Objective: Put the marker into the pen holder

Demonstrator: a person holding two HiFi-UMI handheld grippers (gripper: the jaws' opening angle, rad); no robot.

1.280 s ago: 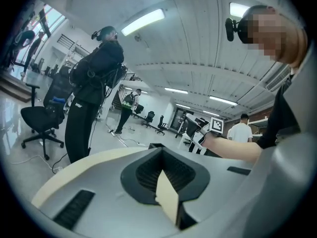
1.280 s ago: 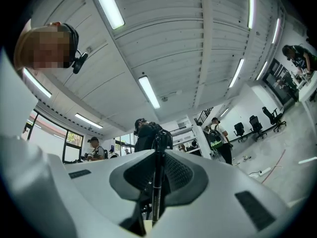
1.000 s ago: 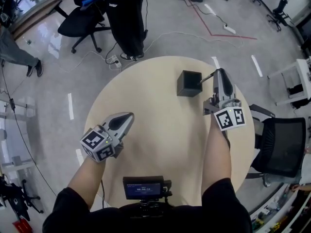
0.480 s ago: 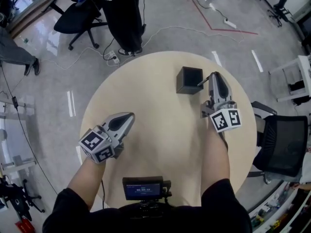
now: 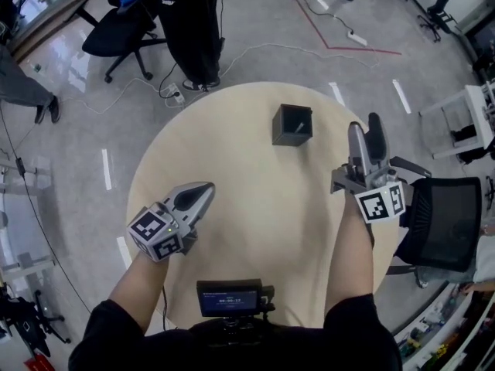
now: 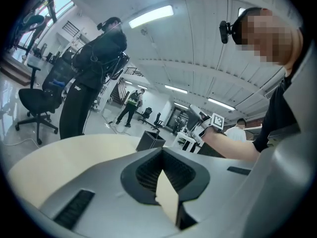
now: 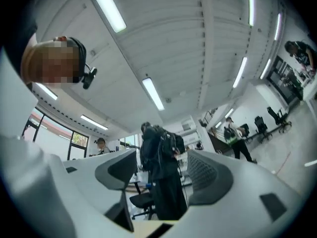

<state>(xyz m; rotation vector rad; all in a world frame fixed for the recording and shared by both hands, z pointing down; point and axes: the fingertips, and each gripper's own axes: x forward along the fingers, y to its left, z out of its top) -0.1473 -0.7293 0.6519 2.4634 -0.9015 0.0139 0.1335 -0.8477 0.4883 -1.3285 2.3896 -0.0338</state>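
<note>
Black square pen holder [image 5: 293,125] stood upright, open top up, on round table [image 5: 232,207] near its far edge, right of centre. Holder's inside too small to make out marker.

1. Black short sleeves [image 5: 107,325] cover both upper arms; the forearms are bare.
2. A black box with a small lit screen [image 5: 228,298] sits at the chest.
3. The left gripper [image 5: 203,186] has a pale grey moulded shell tapering to a point, with a dark inset panel on top.
4. The right gripper [image 5: 365,128] has the same grey shell and dark ribbed pads [image 7: 207,175]; its jaws are opening, with nothing between them.
5. Each gripper carries a white cube [image 5: 157,233] printed with black square markers.
</note>
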